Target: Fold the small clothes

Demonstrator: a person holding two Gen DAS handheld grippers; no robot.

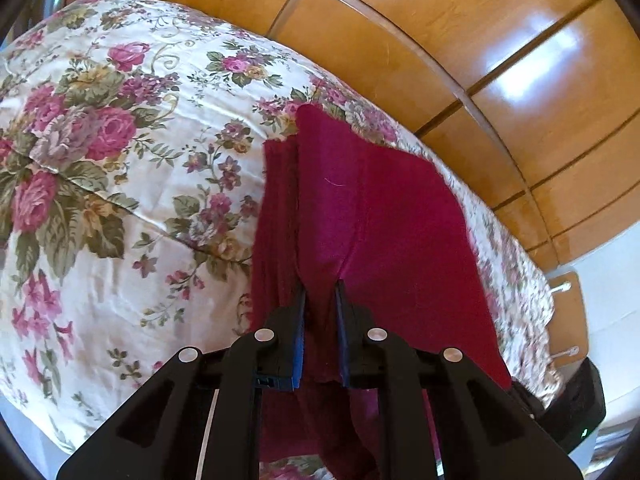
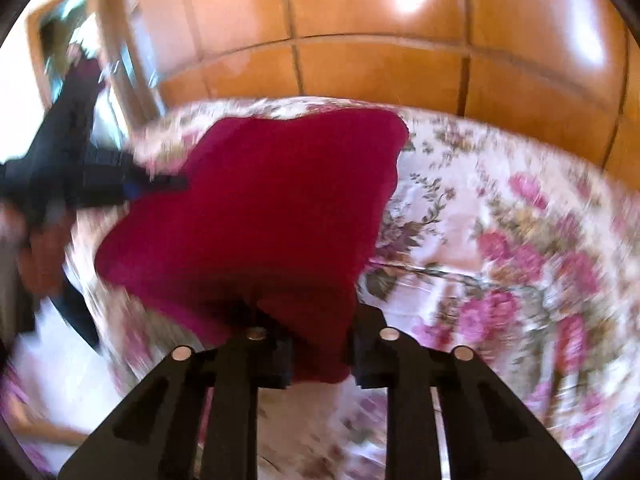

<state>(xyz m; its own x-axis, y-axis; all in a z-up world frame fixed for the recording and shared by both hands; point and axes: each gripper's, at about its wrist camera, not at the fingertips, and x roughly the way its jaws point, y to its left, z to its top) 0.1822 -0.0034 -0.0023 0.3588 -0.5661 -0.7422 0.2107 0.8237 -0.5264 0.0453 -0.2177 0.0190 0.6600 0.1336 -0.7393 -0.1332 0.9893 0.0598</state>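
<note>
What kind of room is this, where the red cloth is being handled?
Most likely a bedroom in a home. The red garment lies on a bed with a floral bedspread, and glossy wooden wardrobe panels stand right behind it.

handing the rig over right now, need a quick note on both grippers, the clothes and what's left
Left hand-held gripper: shut on the near edge of the crimson garment.
Right hand-held gripper: shut on another edge of the same garment; this view is blurred.
Garment: lies on the floral bedspread, partly doubled, with a lengthwise crease showing.
Done: both grips taken.
Left: probably carry the held edges over, lay them flat, release.
</note>
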